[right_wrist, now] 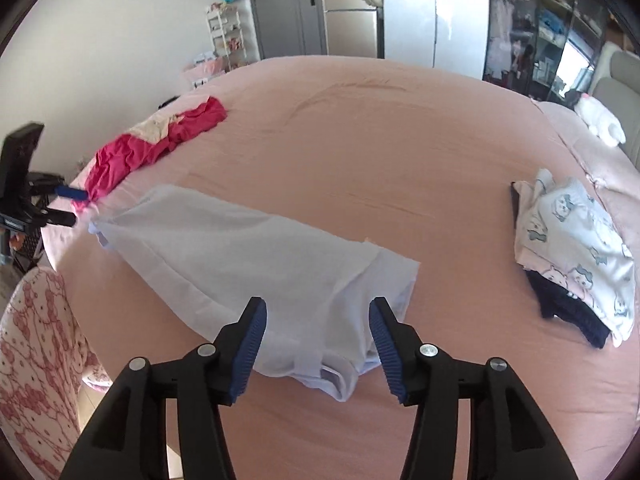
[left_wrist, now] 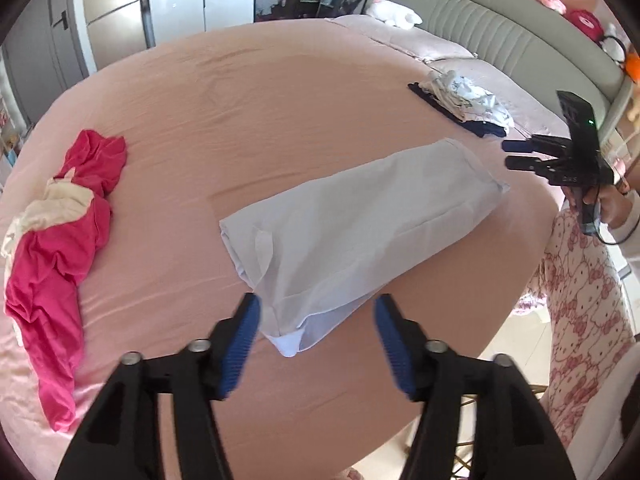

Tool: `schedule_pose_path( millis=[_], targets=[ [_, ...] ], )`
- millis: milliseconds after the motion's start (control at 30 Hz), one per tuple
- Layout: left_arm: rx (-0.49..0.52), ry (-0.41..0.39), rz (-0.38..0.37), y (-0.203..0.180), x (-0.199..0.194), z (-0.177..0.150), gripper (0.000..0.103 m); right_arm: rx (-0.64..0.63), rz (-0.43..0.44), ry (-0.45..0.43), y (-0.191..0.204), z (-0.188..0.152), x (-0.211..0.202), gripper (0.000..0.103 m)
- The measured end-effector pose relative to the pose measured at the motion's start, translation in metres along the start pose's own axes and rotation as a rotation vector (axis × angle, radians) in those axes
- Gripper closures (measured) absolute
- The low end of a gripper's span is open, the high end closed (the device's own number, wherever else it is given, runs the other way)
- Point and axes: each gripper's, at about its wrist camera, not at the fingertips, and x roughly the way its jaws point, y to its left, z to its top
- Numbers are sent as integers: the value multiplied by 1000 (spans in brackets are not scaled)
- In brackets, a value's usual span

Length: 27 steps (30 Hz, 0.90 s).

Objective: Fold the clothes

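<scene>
Left tongs (left_wrist: 318, 336) apart, low centre, over pale blue garment (left_wrist: 352, 236) on pink bed (left_wrist: 280, 100); right tongs (right_wrist: 318, 332) apart, same garment.

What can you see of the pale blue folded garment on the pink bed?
The pale blue folded garment is thin, smooth woven fabric folded into a long strip, lying flat and diagonal near the edge of the pink bed sheet. A small loop or tab shows on top. The open left gripper and open right gripper each hover at one end; neither visibly grips it.
</scene>
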Motion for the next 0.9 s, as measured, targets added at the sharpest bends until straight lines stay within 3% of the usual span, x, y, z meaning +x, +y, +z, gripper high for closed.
schedule_pose_path(
  millis=[100,200,267,333,400,433,500,533,567,600,633,700,767,833,900],
  targets=[
    [-15,-39,52,6,-7,-8,29,-79,-61,154,12,-14,42,50],
    [-41,-71,142,17,-5,-6,29,-66,-99,248,-2,-39,52,50],
    [-70,-116,123,22,3,3,29,6,-106,235,-13,-39,39,50],
    [-104,-114,94,24,24,18,29,43,-166,175,-16,-29,27,48],
    [-64,-59,100,15,56,32,29,71,-222,87,-14,-15,16,48],
    [-24,-1,110,9,74,35,29,82,-185,58,-9,-8,19,48],
    [83,125,162,-3,108,33,28,53,-77,107,6,0,42,47],
    [148,182,211,-7,120,28,28,15,-98,143,4,-4,53,48],
    [185,188,236,-7,119,24,26,-25,-127,177,2,-8,64,49],
    [161,174,240,1,109,22,26,-64,-155,212,-1,-12,75,43],
    [120,160,241,10,97,20,27,4,-130,221,-17,-13,73,31],
    [14,87,230,34,67,18,27,119,-114,208,-43,-12,57,31],
    [-78,28,293,54,48,18,27,176,-125,166,-57,-6,40,31],
    [-90,19,320,59,50,22,30,165,-121,93,-51,5,29,29],
    [-58,22,265,49,66,26,30,154,-44,29,-34,18,31,29]
  ],
)
